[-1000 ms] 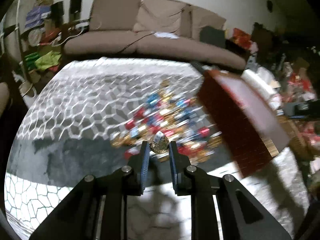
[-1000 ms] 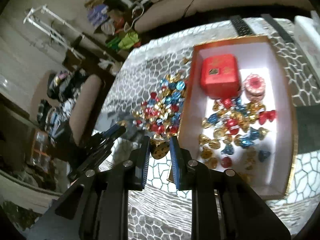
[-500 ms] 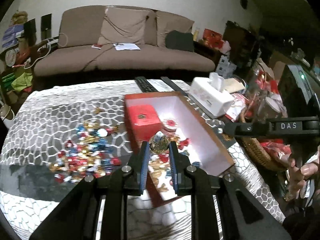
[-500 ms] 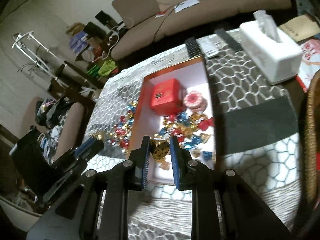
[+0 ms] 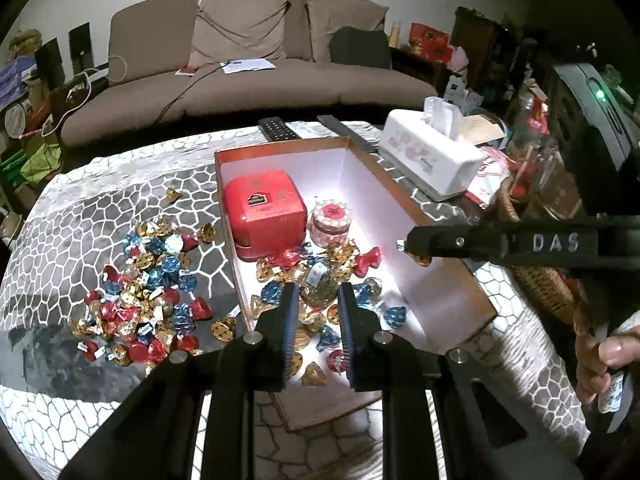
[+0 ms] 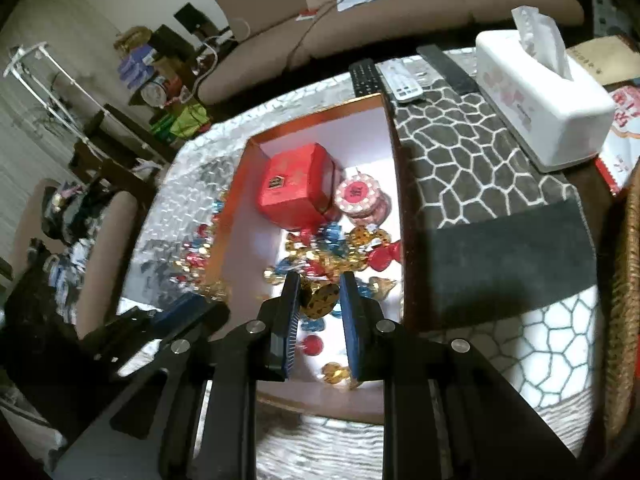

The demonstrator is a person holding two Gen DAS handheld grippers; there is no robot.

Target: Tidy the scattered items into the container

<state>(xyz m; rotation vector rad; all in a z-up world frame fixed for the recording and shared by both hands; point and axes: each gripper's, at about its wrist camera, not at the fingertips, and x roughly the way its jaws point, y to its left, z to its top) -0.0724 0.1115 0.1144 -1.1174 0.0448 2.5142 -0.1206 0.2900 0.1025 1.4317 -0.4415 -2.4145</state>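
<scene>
Roughly half of the foil-wrapped chocolates appear sorted; a heap of red, blue and gold wrapped sweets [image 5: 144, 304] lies on the grey honeycomb-patterned desk [image 5: 80, 220] just beside the left wall of the open red cardboard box with white lining [image 5: 384, 184]; a smaller cluster of wrapped sweets [image 5: 320, 280] sits inside the box, in front of a square red tin [image 5: 264, 212] and a round pink sweet pack [image 5: 331, 220], so much is judged left to move. The left gripper [image 5: 316, 312] hovers over the box interior, its fingers [image 5: 289, 320] nearly closed on a gold foil chocolate [image 5: 318, 290]; the right gripper [image 6: 318, 308] also hangs above the box, fingers [image 6: 290, 312] pinching a gold spotted foil chocolate [image 6: 320, 300]. Both carried sweets sit between the fingertips, above the box floor, seemingly ready for release.
</scene>
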